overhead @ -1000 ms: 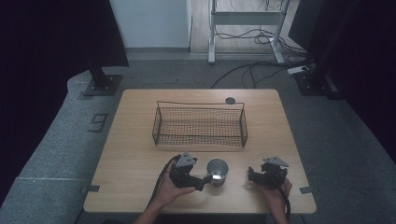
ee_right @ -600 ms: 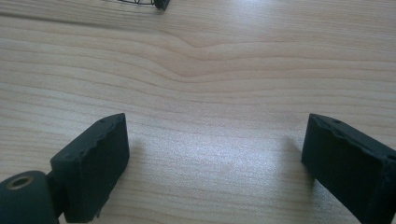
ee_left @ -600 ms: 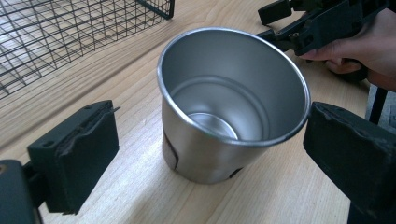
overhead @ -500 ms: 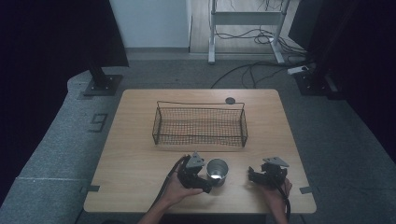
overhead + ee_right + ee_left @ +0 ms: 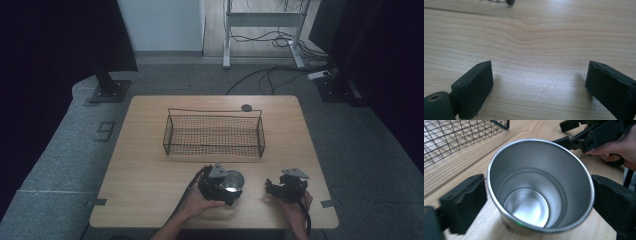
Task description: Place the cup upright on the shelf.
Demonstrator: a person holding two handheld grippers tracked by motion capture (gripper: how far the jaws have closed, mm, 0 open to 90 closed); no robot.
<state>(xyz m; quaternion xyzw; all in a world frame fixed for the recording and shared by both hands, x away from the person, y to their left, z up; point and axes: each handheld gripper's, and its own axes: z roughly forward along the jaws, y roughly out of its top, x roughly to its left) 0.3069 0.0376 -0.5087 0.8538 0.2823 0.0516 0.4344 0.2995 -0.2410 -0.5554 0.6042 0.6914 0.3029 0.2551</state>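
The steel cup (image 5: 539, 187) is being bracketed upright by the left gripper (image 5: 216, 184), jaws spread wide at each side, maybe touching, near the table's (image 5: 150, 165) front edge. The right gripper (image 5: 286, 186) is being held wide open and empty just beside it, with the wire basket (image 5: 214, 135) straight beyond.

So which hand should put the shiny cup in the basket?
The left. Its hand-held gripper already has a jaw on each side of the metal cup. The right hand-held gripper is open over bare table. The wire basket sits just ahead.
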